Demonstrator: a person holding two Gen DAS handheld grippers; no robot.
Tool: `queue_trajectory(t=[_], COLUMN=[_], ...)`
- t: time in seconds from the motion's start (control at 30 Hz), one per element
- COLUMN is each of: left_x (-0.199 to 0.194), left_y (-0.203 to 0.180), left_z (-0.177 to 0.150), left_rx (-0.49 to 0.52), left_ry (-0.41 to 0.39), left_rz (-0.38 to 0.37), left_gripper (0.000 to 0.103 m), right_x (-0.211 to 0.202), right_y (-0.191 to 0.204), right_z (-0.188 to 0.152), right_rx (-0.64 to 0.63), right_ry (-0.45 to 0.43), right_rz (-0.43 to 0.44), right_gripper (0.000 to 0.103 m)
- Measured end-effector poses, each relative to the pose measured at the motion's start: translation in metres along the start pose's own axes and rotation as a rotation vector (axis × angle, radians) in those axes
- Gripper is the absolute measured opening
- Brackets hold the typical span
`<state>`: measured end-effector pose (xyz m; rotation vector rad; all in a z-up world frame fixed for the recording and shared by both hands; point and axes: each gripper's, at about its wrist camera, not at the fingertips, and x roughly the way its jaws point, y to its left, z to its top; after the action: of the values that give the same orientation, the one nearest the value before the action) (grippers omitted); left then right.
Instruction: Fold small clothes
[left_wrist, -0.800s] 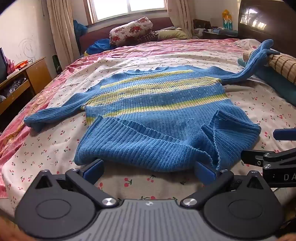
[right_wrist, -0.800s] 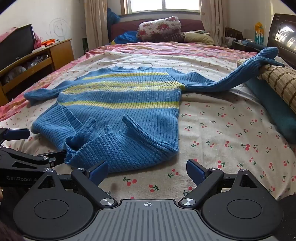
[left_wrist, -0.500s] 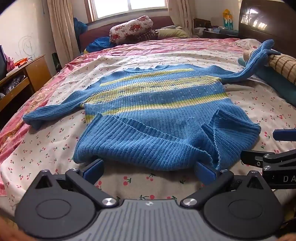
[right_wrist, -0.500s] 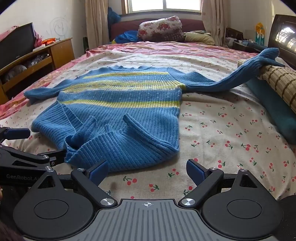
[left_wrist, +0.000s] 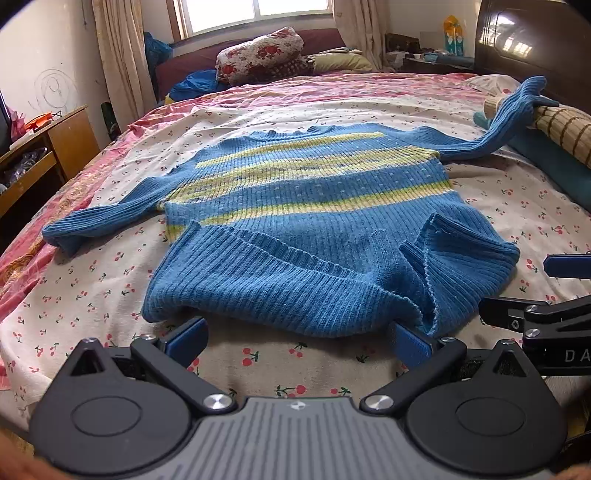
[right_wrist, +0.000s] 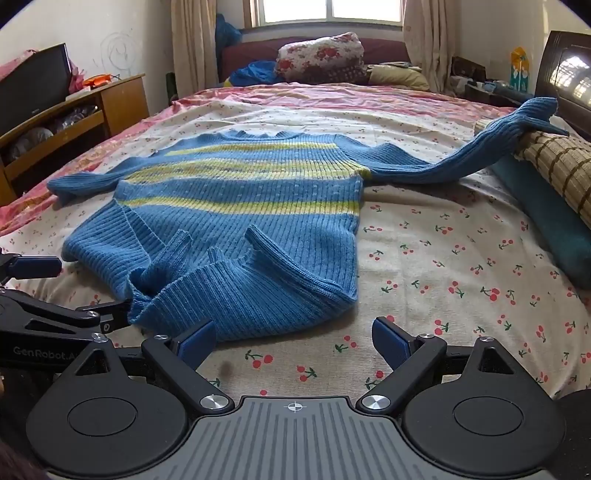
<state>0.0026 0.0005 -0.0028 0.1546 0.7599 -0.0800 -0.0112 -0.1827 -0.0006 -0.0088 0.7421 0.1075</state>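
Note:
A blue knit sweater with yellow stripes (left_wrist: 314, 206) lies spread on the bed, its hem rumpled and partly turned up at the near edge; it also shows in the right wrist view (right_wrist: 240, 206). One sleeve (right_wrist: 461, 155) drapes over a rolled bamboo mat at the right, the other sleeve (left_wrist: 96, 221) lies flat at the left. My left gripper (left_wrist: 299, 338) is open, just short of the hem. My right gripper (right_wrist: 293, 338) is open and empty, near the hem's right corner.
The bed has a cherry-print sheet (right_wrist: 461, 266) with a pink quilt beyond. A rolled bamboo mat (right_wrist: 554, 162) and teal bolster (right_wrist: 546, 221) lie along the right edge. Pillows (left_wrist: 258, 59) sit at the far end. A wooden cabinet (right_wrist: 85, 110) stands left.
Both grippers have barely moved; the sweater sits slightly higher in the left view. Both stay open.

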Motion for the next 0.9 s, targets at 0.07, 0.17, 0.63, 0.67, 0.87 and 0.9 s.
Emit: queue_trajectory(t=[0.07, 0.17, 0.63, 0.67, 0.87, 0.9], left_x=[0.0002, 0.0004, 0.0017, 0.0017, 0.0017, 0.0021], left_y=[0.0005, 0.001, 0.0007, 0.0007, 0.0008, 0.0009], left_z=[-0.0005, -0.0006, -0.0011, -0.0012, -0.0013, -0.0015], left_rx=[-0.001, -0.004, -0.004, -0.004, -0.004, -0.005], left_ry=[0.0, 0.002, 0.01, 0.01, 0.009, 0.01], left_rz=[-0.002, -0.002, -0.008, -0.009, -0.009, -0.01], left_gripper=[0.103, 0.103, 0.103, 0.103, 0.103, 0.103], right_x=[-0.0008, -0.001, 0.0022, 0.0023, 0.0019, 0.002], right_y=[0.0007, 0.0002, 0.0017, 0.0017, 0.0018, 0.0018], right_z=[-0.0008, -0.0009, -0.0013, -0.0014, -0.0015, -0.0015], right_rx=[0.0, -0.002, -0.012, -0.013, -0.013, -0.014], right_ry=[0.0, 0.0, 0.004, 0.004, 0.005, 0.005], right_rz=[-0.002, -0.003, -0.016, -0.017, -0.017, -0.016], right_gripper=[0.092, 0.092, 0.092, 0.092, 0.092, 0.092])
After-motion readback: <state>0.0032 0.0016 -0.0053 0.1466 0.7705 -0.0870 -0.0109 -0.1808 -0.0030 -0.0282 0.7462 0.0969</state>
